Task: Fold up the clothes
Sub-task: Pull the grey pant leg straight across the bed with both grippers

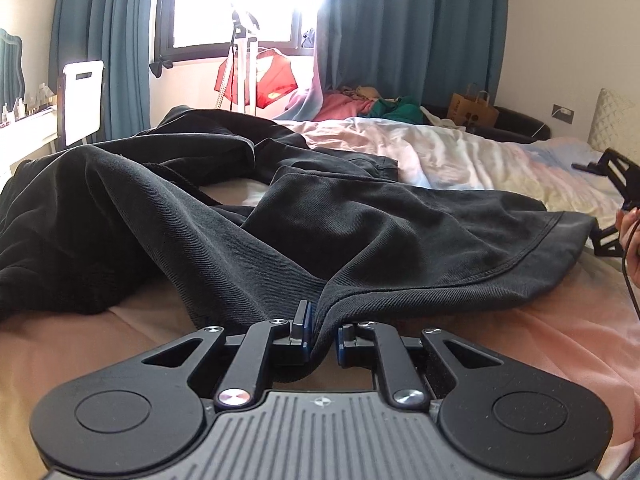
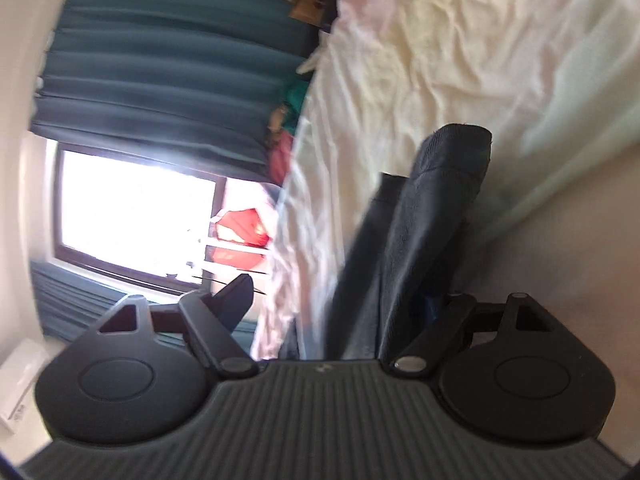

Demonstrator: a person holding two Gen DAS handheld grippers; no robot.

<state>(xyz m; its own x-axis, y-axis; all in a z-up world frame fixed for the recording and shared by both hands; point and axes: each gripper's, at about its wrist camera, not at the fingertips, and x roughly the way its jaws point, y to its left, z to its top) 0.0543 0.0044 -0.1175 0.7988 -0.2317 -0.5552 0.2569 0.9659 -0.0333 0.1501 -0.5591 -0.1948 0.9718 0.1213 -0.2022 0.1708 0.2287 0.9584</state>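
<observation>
on the left side of the bed the dark garment lies rumpled, spread from the far left edge across toward the right, its long run going roughly side to side in the left wrist view. the left gripper sits at the near edge of it, clenched on a pinch of the hem, the cloth bunched up between the blue pads and drawn into a ridge running away from them.

further right, the stitched hem curves out to a loose end that rests on the pink sheet. the right gripper is rolled on its side there, jaws spread wide, a strip of the dark cloth passing between them; i can't tell whether either pad touches it, and nothing is pinched.

so the free end lies nearest the right hand, and i'd judge the next move is for that hand to close on it so the two can stretch the hem.
</observation>
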